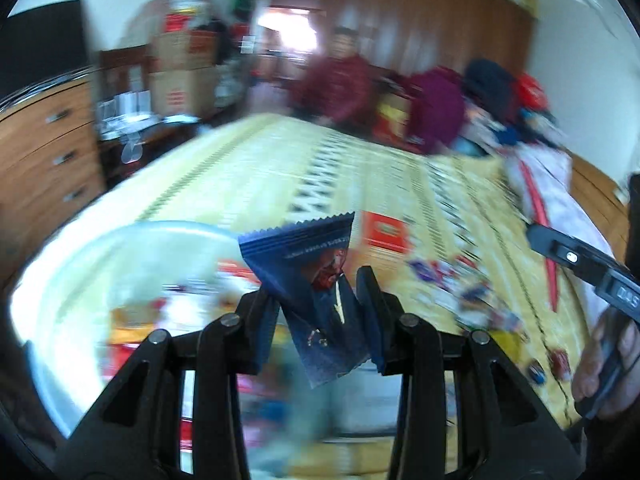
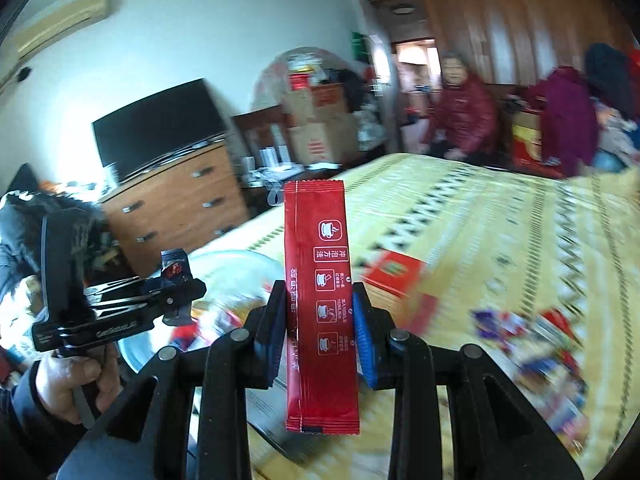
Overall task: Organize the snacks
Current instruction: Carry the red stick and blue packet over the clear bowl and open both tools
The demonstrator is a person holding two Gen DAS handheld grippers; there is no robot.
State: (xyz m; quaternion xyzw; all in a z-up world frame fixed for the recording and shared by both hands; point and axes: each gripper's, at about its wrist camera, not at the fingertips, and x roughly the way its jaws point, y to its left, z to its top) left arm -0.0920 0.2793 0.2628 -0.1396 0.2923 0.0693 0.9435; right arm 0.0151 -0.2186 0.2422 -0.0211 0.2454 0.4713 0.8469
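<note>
My left gripper (image 1: 316, 292) is shut on a dark blue snack packet (image 1: 316, 276) with a serrated top edge, held above a clear plastic bowl (image 1: 80, 280) that holds several blurred snacks. My right gripper (image 2: 318, 300) is shut on a long red sachet (image 2: 318, 280) that stands upright between the pads. The right wrist view also shows the left gripper (image 2: 176, 280) at the left with its blue packet (image 2: 175, 268), over the clear bowl (image 2: 240, 272). Loose snack packets (image 2: 532, 336) lie scattered on the yellow patterned bed cover (image 2: 480, 208), and a red box (image 2: 394, 276) lies beside them.
A wooden drawer chest (image 2: 180, 208) with a dark screen (image 2: 160, 128) stands left of the bed. Cardboard boxes (image 2: 316, 128) are stacked behind. A person in a red jacket (image 2: 464, 116) sits at the far end, beside piled clothes (image 2: 568, 116).
</note>
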